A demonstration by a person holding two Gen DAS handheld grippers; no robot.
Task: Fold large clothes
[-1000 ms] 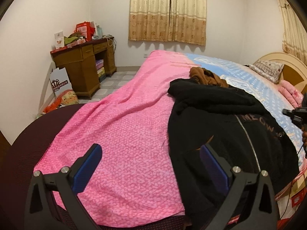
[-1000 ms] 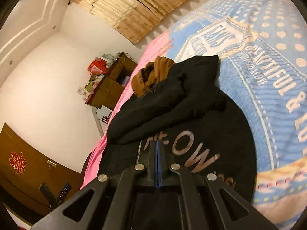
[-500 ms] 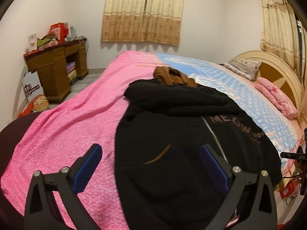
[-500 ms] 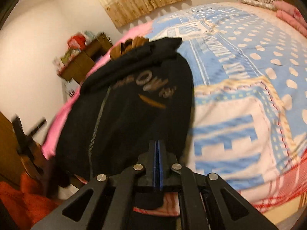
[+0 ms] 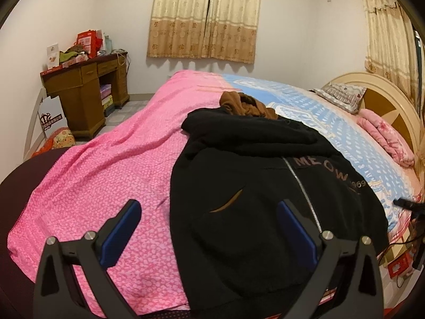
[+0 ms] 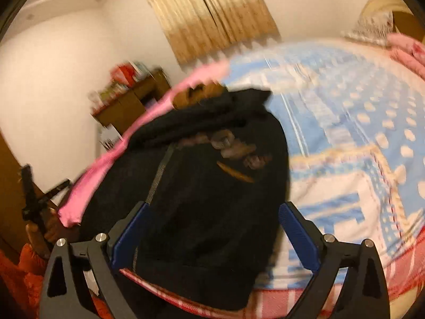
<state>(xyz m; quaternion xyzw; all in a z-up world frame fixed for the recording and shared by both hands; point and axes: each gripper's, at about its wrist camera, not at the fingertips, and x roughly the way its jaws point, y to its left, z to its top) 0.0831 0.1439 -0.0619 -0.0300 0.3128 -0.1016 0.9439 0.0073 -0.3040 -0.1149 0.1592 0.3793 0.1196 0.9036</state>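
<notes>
A black zip hoodie (image 5: 265,199) with "MEOW" lettering lies on the bed, its hem hanging over the near edge and its sleeves laid across the chest. It also shows, blurred, in the right wrist view (image 6: 202,186). My left gripper (image 5: 209,226) is open and empty, above the hoodie's lower left part. My right gripper (image 6: 212,231) is open and empty, over the hoodie's hem. The left gripper shows at the left edge of the right wrist view (image 6: 34,207).
A brown garment (image 5: 244,105) lies bunched behind the hoodie. The bed has a pink cover (image 5: 106,172) on the left and a blue patterned blanket (image 5: 345,127) on the right, with pillows by the headboard (image 5: 385,98). A wooden desk (image 5: 82,93) stands at the left wall.
My right gripper has opened; it was shut before. It drew back toward the bed's near edge and its view is blurred by motion. The left view swung right, then back a little.
</notes>
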